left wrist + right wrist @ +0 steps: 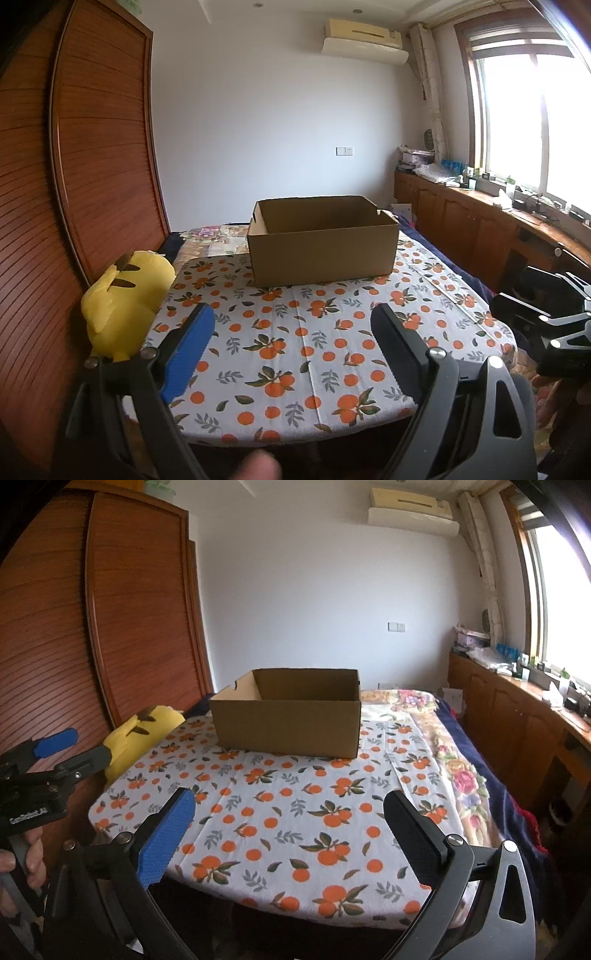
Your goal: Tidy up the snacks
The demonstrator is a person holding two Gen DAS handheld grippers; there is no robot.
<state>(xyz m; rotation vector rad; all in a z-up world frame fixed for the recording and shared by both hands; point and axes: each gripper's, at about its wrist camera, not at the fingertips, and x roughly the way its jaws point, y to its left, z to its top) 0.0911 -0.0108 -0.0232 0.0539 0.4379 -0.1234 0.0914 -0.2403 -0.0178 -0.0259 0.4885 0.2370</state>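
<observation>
An open brown cardboard box (321,240) stands at the far side of the table with the orange-print cloth (295,343); it also shows in the right wrist view (288,716). What lies inside it is hidden by its walls. No snacks are in view. My left gripper (291,325) is open and empty above the table's near edge. My right gripper (288,812) is open and empty, also above the near edge. The left gripper also shows at the left of the right wrist view (70,749), open. The right gripper's body shows at the right edge of the left wrist view (546,317).
A yellow plush toy (122,299) leans at the table's left edge against a wooden wardrobe (92,166). A bed with a floral blanket (458,760) lies behind and right of the table. A wooden cabinet with clutter (480,221) runs under the window on the right.
</observation>
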